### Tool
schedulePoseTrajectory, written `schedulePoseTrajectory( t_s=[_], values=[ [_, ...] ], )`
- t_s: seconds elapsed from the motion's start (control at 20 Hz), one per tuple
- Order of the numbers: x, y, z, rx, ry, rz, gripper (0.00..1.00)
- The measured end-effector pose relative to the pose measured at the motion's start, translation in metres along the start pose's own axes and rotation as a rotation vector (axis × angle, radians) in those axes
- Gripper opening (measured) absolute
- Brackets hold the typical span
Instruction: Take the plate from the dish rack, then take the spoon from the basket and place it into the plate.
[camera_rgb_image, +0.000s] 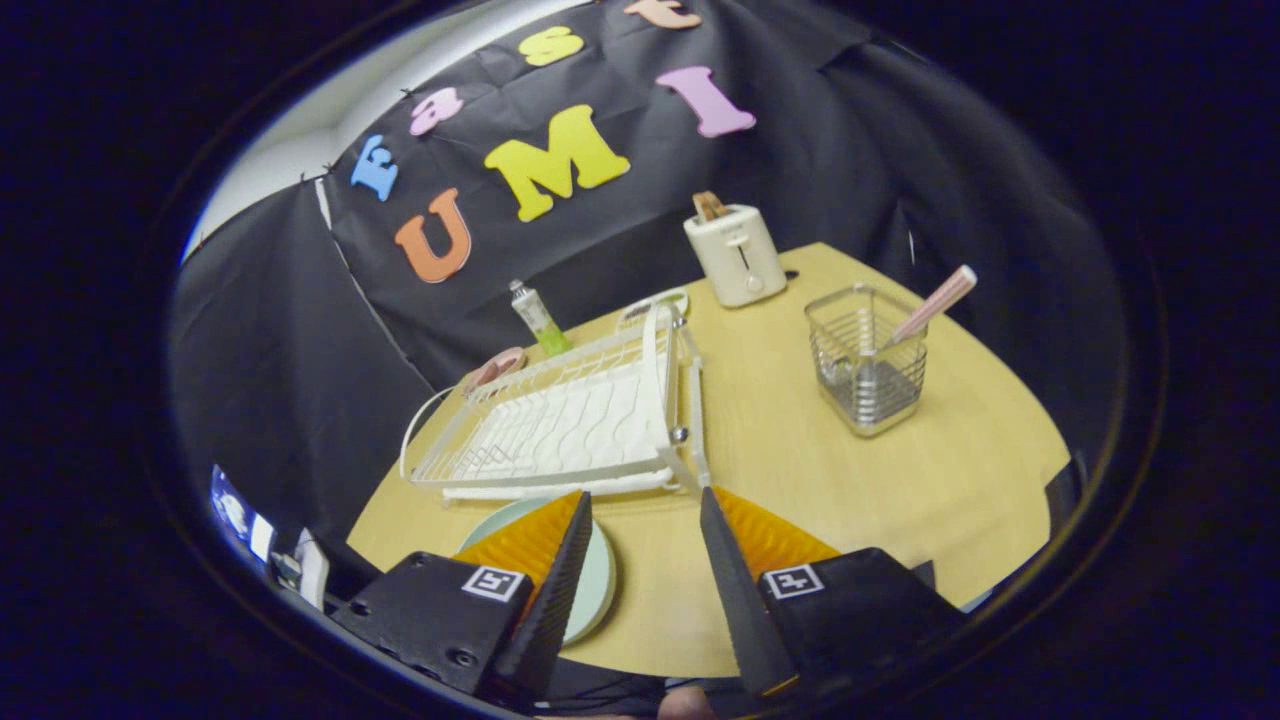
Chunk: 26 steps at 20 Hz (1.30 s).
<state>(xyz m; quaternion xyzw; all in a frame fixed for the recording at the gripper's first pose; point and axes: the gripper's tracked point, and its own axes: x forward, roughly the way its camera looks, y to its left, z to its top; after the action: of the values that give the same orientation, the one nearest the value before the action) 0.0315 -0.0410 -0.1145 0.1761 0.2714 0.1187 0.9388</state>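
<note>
Gripper view: gripper (645, 505) fingers spread apart, nothing between them, above table (800, 440). Plate (598, 580) flat on table, partly under left finger, just before rack (570, 420). Rack empty, ahead of fingers. Spoon (935, 305) stands tilted in wire basket (868, 365), beyond right finger. Toaster (735, 255) behind basket. Tube (538, 320) beyond rack.

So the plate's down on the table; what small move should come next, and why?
Probably swing toward the basket and reach for the spoon. The plate already lies flat on the table in front of the dish rack, the gripper has its fingers open and holds nothing, and the spoon handle sticks up from the basket.
</note>
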Motion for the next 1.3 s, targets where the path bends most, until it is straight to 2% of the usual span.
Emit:
schedulePoseTrajectory(
  t_s=[0.1,0.35,0.7,0.8,1.1,1.3],
  values=[
    [-0.016,-0.011,0.011,-0.047,-0.079,-0.015,0.79],
    [-0.045,-0.056,0.035,-0.144,-0.263,-0.104,0.83],
    [-0.044,-0.149,0.059,-0.177,-0.363,-0.234,0.86],
    [-0.034,-0.16,0.069,-0.156,-0.387,-0.213,0.85],
    [0.015,-0.189,0.077,-0.062,-0.336,-0.168,0.81],
    [0.03,-0.189,0.082,-0.022,-0.327,-0.129,0.76]
  ],
)
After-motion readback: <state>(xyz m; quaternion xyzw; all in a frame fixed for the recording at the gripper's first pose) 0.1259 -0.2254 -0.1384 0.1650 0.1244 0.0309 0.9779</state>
